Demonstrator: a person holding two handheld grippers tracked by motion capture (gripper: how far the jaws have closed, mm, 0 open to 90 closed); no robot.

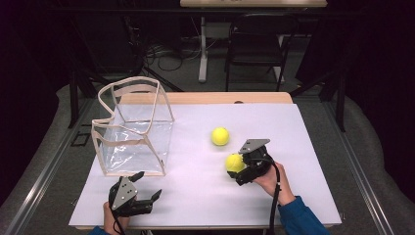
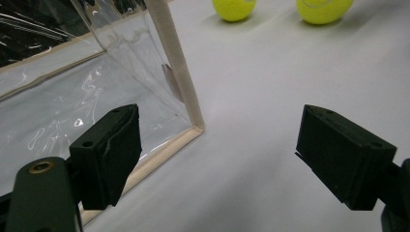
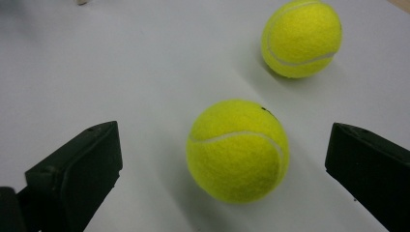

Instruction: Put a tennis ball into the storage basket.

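Observation:
Two yellow tennis balls lie on the white table top. The near ball (image 1: 235,162) (image 3: 238,150) sits between the spread jaws of my right gripper (image 1: 234,171) (image 3: 225,169), which is open and not touching it. The far ball (image 1: 220,136) (image 3: 301,38) rests a little beyond. A clear plastic bag with a beige trim (image 1: 134,128) (image 2: 176,67) stands open at the left. My left gripper (image 1: 146,186) (image 2: 220,157) is open just in front of the bag's near corner, holding nothing.
The white table top (image 1: 195,196) ends in a wooden edge at the back. A black chair (image 1: 257,44) and cables stand on the floor behind. Metal rails run along both sides of the table.

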